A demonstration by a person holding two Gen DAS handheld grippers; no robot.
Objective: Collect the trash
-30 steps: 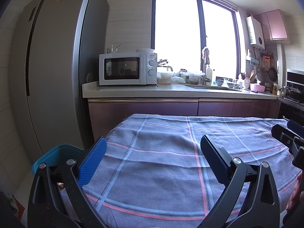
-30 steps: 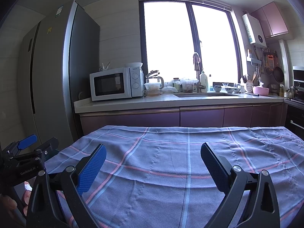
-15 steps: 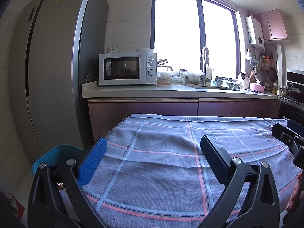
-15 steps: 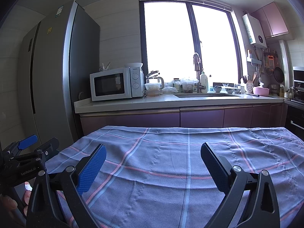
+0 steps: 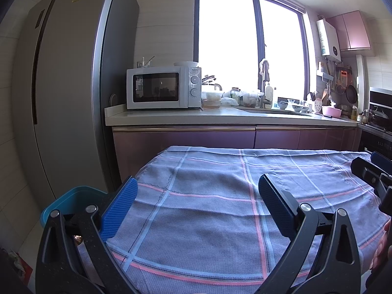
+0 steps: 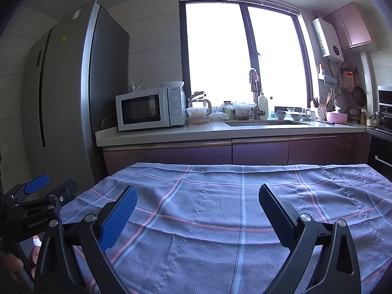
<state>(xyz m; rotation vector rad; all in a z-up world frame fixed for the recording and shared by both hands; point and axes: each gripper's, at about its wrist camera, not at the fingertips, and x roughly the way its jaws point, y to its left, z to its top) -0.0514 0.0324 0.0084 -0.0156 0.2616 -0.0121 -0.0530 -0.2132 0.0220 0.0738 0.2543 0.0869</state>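
Note:
My left gripper (image 5: 197, 188) is open and empty, held above a table covered with a blue checked cloth (image 5: 220, 210). My right gripper (image 6: 198, 197) is open and empty above the same cloth (image 6: 232, 208). A teal bin (image 5: 71, 202) stands on the floor at the table's left edge, beside the left gripper; something brownish shows low inside it. No trash shows on the cloth. The right gripper shows at the right edge of the left wrist view (image 5: 372, 171). The left gripper shows at the left edge of the right wrist view (image 6: 41, 196).
A tall grey fridge (image 5: 68, 98) stands to the left. A kitchen counter (image 5: 220, 117) runs behind the table with a white microwave (image 5: 164, 88), containers, a sink and a faucet. A stove (image 5: 377, 117) is at the far right.

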